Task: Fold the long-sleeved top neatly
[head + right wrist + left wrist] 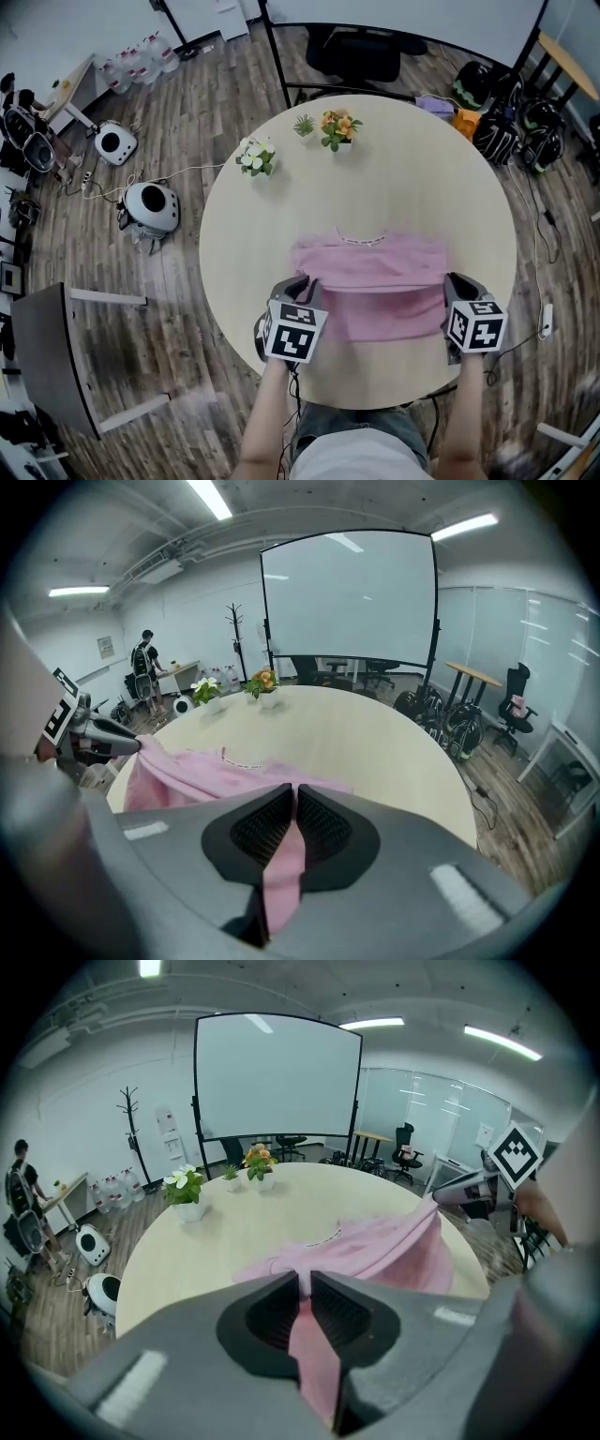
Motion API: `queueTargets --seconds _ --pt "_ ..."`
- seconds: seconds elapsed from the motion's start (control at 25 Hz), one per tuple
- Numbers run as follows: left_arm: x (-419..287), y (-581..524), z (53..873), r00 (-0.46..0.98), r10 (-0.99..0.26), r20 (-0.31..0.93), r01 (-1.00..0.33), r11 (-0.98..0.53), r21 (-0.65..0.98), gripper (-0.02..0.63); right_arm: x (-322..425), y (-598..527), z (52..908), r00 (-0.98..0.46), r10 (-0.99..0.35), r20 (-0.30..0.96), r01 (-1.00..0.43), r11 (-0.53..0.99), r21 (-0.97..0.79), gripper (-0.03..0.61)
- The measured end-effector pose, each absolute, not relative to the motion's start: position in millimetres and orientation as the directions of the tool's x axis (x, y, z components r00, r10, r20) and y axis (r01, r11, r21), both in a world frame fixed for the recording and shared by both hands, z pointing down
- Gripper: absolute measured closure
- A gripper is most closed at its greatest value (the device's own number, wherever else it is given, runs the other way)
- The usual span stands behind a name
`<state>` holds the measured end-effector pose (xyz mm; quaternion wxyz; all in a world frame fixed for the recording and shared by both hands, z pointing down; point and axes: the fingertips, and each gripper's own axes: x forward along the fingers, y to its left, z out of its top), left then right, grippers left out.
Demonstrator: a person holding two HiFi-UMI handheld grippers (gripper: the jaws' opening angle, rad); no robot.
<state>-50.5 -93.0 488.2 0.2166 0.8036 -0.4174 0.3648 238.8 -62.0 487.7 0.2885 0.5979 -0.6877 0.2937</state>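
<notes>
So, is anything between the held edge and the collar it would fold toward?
Nothing visible. The left gripper and right gripper are shut on the pink top. The cloth up to its collar lies bare, and the potted plants stand beyond it.

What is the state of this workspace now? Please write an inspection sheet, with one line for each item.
Surface: round beige table.
Job's things: pink long-sleeved top lies on the table, its neck label toward the far side and its near part held up.
Clutter: three small potted plants near the far rim, apart from the top.
Grippers: left gripper and right gripper, each shut on the top's fabric.
Cables: white cable on the floor at left; power strip with its cable at right.
Surroundings: plank floor, black chair, bags, round white devices.
</notes>
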Motion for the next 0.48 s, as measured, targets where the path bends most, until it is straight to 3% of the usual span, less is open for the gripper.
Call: queueTargets --seconds 0.48 --pt "-45.0 -158.1 526.4 0.405 -0.447 0.798 -0.836 -0.535 0.125 0.569 243.4 -132.1 529.8 -0.145 -0.6 0.787 -0.989 0.085 -0.117 0.528"
